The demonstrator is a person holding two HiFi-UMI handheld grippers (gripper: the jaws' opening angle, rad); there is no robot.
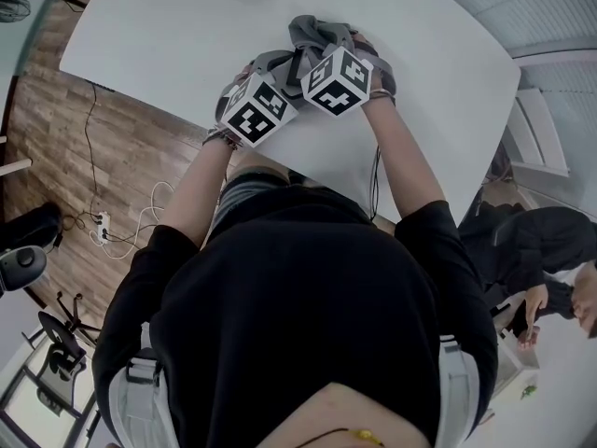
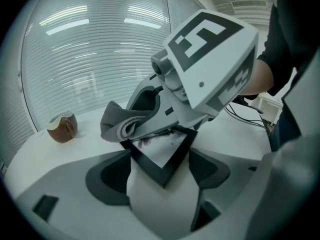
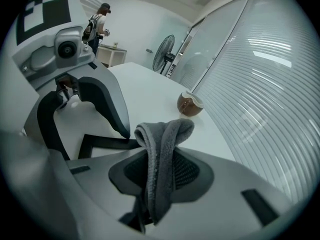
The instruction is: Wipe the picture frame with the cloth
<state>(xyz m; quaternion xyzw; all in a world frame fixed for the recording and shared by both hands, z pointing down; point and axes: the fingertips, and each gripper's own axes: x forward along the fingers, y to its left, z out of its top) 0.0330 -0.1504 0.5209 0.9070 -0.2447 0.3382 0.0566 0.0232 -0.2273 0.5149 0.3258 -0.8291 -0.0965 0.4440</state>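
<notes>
a black short-sleeved t-shirt and wrist bracelets are worn; the grey left gripper and right gripper are topped by black-marked white cubes.

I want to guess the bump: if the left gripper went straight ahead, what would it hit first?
The picture frame: its corner sits right between the left gripper's jaws. Just behind it, probably the right gripper holding the grey cloth.
</notes>
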